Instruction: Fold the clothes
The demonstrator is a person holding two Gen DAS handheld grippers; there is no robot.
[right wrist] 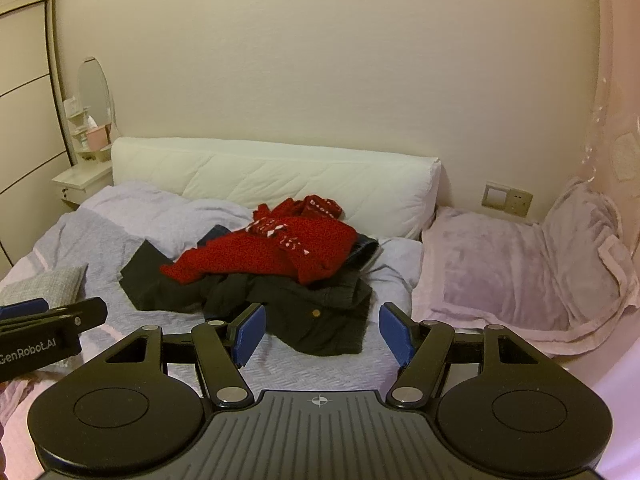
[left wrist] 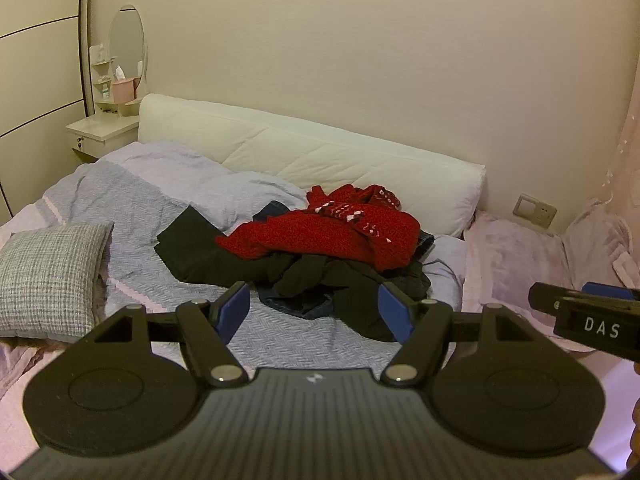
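1. A cream-walled bedroom: a bed (left wrist: 132, 208) under a lavender-grey quilt stands before a white padded headboard (left wrist: 304, 156), with a small dressing shelf and oval mirror (left wrist: 126, 42) in the far left corner.
2. A heap of unfolded clothes lies on the quilt near the headboard, straight ahead of both your tools.
3. A red knit sweater (left wrist: 332, 232) with a pink-and-white pattern tops the heap, draped over a crumpled black garment (right wrist: 320, 316) that bears a brass-coloured button.
4. Dark blue denim (left wrist: 304, 304) shows under the black cloth at the near edge of the heap and again behind the sweater.
5. A grey checked cushion (left wrist: 48, 276) rests on the bed's left side, well apart from the clothes.
6. A pink fleece blanket (right wrist: 516, 276) lies rumpled to the right of the bed, below a wall socket (right wrist: 508, 198).
7. Your left tool (left wrist: 314, 312) hangs short of the heap, its blue pads spread wide with nothing between them.
8. Your right tool (right wrist: 320, 332) hangs level beside it, jaws likewise wide apart and gripping nothing; each tool's tip shows at the edge of the other's view.
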